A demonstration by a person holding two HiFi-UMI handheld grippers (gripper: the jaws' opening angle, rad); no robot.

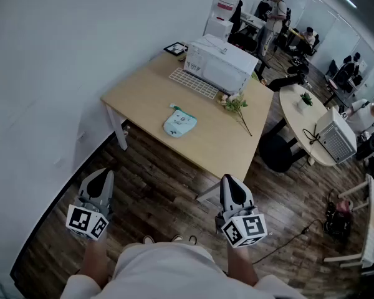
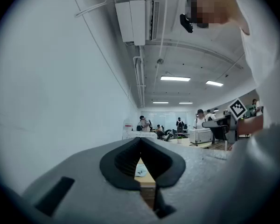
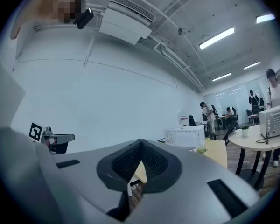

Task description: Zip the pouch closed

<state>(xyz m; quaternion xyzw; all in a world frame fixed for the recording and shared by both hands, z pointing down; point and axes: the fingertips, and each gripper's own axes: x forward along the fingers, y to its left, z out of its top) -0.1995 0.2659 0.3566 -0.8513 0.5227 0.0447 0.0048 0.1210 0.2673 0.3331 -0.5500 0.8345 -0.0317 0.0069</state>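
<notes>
Table (image 1: 143, 98): wooden top, well apart from our grippers.
Pouch (image 1: 179, 122): lies flat on it.
Left gripper (image 1: 98, 174): jaws together, empty.
Right gripper (image 1: 232, 182): jaws together, empty.

Pouch (image 1: 179, 122): pale blue-green, white patch near its top.
Table (image 1: 143, 95): light tan wood.
Floor (image 1: 168, 173): dark brown planks.
Wall (image 1: 43, 55): plain white.
Box (image 1: 221, 62): white.
Left gripper (image 1: 100, 176), right gripper (image 1: 232, 182): grey shells, black ribbed pads (image 2: 123, 161), cubes bearing black-and-white square markers.
Round table (image 1: 296, 114): cream.
</notes>
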